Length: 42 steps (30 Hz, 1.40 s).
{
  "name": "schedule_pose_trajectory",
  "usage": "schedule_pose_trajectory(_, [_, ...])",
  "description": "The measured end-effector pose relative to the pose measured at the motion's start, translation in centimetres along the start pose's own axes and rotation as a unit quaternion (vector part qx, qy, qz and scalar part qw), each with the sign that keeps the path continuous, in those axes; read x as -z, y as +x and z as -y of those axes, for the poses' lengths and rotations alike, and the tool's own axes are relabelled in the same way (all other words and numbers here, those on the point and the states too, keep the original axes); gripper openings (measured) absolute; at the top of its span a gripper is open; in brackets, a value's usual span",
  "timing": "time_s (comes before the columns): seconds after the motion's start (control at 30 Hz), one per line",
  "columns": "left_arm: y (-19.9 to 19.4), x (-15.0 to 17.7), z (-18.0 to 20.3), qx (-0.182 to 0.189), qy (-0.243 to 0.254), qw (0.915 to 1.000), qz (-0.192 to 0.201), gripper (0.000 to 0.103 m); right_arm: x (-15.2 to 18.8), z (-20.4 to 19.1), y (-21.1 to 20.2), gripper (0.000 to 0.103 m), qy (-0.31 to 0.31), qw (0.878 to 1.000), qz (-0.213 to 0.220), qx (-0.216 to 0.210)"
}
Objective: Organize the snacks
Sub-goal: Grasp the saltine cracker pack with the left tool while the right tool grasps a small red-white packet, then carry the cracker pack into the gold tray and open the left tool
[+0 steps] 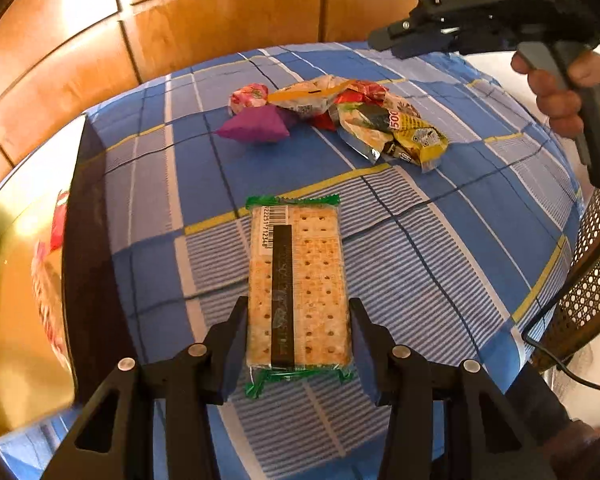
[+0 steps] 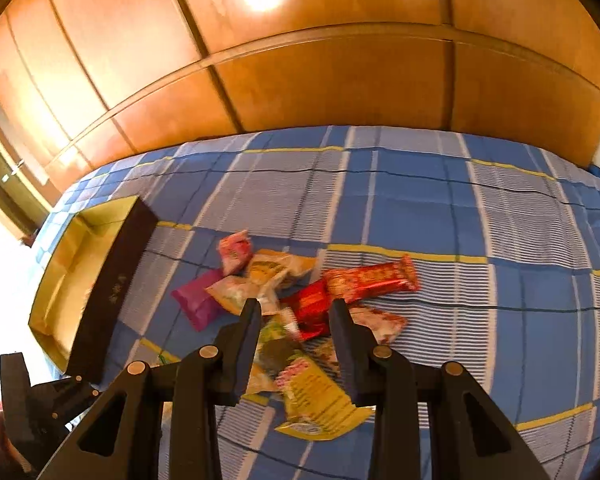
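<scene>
A cracker pack (image 1: 298, 284) with green ends lies on the blue checked cloth, lengthwise between the fingers of my left gripper (image 1: 298, 312). The jaws stand open on either side of it, close to its edges. A pile of snack packets (image 1: 332, 116) lies farther back: a purple one (image 1: 256, 126), a pink one, a yellow one. My right gripper (image 2: 296, 312) is open and empty, hovering above that pile (image 2: 296, 300), over a red packet (image 2: 312, 304) and a yellow packet (image 2: 320, 396). It also shows in the left wrist view (image 1: 384, 38) at the upper right.
A dark box with a gold inside (image 2: 112, 280) stands open at the left of the cloth; its dark wall shows in the left wrist view (image 1: 84, 248). Wooden cabinet panels (image 2: 340, 80) rise behind. A perforated chair back (image 1: 596, 272) and a cable are at the right.
</scene>
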<state>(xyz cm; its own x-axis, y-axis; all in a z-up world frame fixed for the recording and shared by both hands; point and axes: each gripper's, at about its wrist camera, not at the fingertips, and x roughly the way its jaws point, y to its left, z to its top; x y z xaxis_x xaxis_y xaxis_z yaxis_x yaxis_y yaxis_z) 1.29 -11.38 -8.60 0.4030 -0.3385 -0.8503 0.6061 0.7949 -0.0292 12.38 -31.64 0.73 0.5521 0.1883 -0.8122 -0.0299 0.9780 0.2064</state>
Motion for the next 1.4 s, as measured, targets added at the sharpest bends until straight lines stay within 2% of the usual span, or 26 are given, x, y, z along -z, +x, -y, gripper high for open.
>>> schedule_pose_trajectory(0.1, [0.0,0.3,-0.1,0.0,-0.008,0.9999,0.008,0.048,0.2,-1.0,0.5,0.036,-0.008,1.0,-0.008,-0.023])
schedule_pose_trajectory(0.27, [0.0,0.3,-0.2,0.003,-0.011,0.9997,0.021,0.049,-0.4,-3.8,1.7,0.036,-0.035,0.999,-0.013,-0.026])
schedule_pose_trajectory(0.4, [0.0,0.4,-0.4,0.008,-0.015,0.9995,0.027,0.049,-2.4,-6.6,4.3,0.037,-0.08,0.996,-0.029,-0.018])
schedule_pose_trajectory(0.53, [0.0,0.4,-0.5,0.014,-0.021,0.9992,0.03,0.049,-4.5,-8.8,8.3,0.04,-0.137,0.988,-0.065,0.018])
schedule_pose_trajectory(0.73, [0.0,0.4,-0.5,0.02,-0.021,0.999,0.034,0.049,-6.0,-10.1,13.7,0.041,-0.211,0.967,-0.127,0.071])
schedule_pose_trajectory(0.83, [0.0,0.4,-0.6,0.021,-0.02,0.9991,0.033,0.049,-6.0,-10.0,15.4,0.033,-0.22,0.96,-0.147,0.092])
schedule_pose_trajectory(0.9, [0.0,0.4,-0.6,0.022,-0.021,0.999,0.034,0.049,-6.0,-9.9,15.3,0.027,-0.219,0.962,-0.133,0.093])
schedule_pose_trajectory(1.0, [0.0,0.4,-0.5,0.021,-0.02,0.9989,0.036,0.049,-6.3,-9.6,14.1,0.027,-0.195,0.971,-0.108,0.087])
schedule_pose_trajectory(1.07, [0.0,0.5,-0.6,0.022,-0.02,0.9988,0.038,0.049,-6.4,-9.3,12.2,0.027,-0.182,0.977,-0.086,0.077])
schedule_pose_trajectory(1.2, [0.0,0.7,-0.5,0.019,-0.021,0.9988,0.04,0.049,-5.5,-10.1,8.0,0.027,-0.184,0.98,-0.054,0.046])
schedule_pose_trajectory(1.3, [-0.1,0.8,-0.4,0.018,-0.021,0.9987,0.043,0.049,-3.7,-10.2,5.3,0.027,-0.187,0.981,-0.051,0.022])
schedule_pose_trajectory(1.4, [-0.2,0.9,-0.4,0.019,-0.021,0.9987,0.042,0.048,-0.7,-10.2,3.8,0.027,-0.18,0.981,-0.067,0.014])
